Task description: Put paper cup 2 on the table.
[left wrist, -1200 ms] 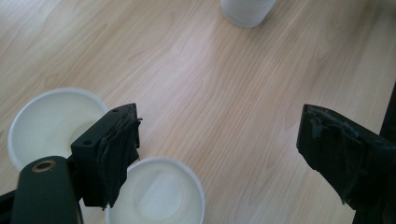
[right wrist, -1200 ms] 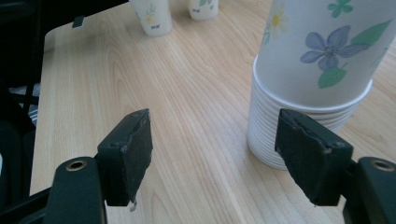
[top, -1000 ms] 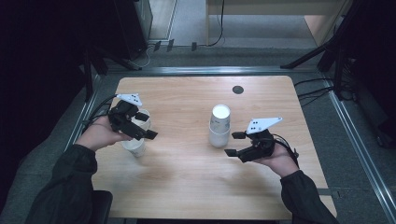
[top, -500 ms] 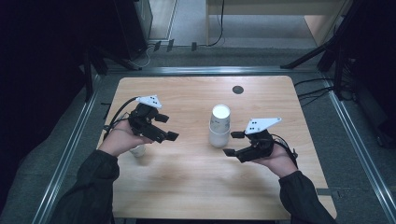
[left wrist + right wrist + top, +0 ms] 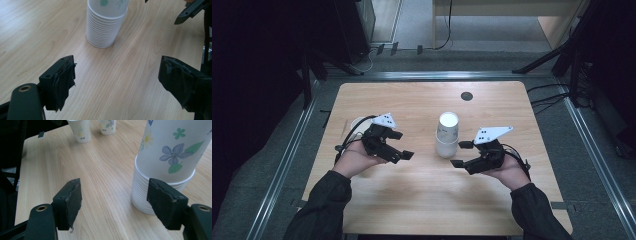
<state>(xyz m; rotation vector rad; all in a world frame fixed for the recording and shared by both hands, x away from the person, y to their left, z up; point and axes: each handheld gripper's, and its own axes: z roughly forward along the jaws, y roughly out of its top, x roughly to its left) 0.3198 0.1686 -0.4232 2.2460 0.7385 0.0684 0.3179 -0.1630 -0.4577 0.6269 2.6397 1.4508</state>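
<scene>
- Two grippers sit over the table [image 5: 422,200], one in each of the person's hands, and neither holds anything.
- Left gripper [image 5: 399,146]: jaws spread wide with bare wood between them in its own view [image 5: 117,82]. It hovers left of the centre, pointing toward the stack of paper cups [image 5: 447,135].
- Right gripper [image 5: 462,154]: jaws likewise wide apart in the right gripper view [image 5: 115,206]. It sits just right of the stack, with its right-hand jaw very near the stack's lower rims; whether it touches them cannot be told.
- The stack of paper cups stands upright near the middle of the table, between the two grippers. In the left gripper view [image 5: 106,22] its ribbed rims show clearly, and the right gripper's jaw tips appear at the top right beyond it. The right gripper view [image 5: 165,167] shows blue flowers and green leaves printed on the top cup.
- A single paper cup [image 5: 358,123] stands at the left side of the table, partly hidden behind the left gripper.
- In the right gripper view two separate cups [image 5: 80,130] stand close together at the far edge of the wood.
- A dark round hole [image 5: 467,96] marks the table's far side.
</scene>
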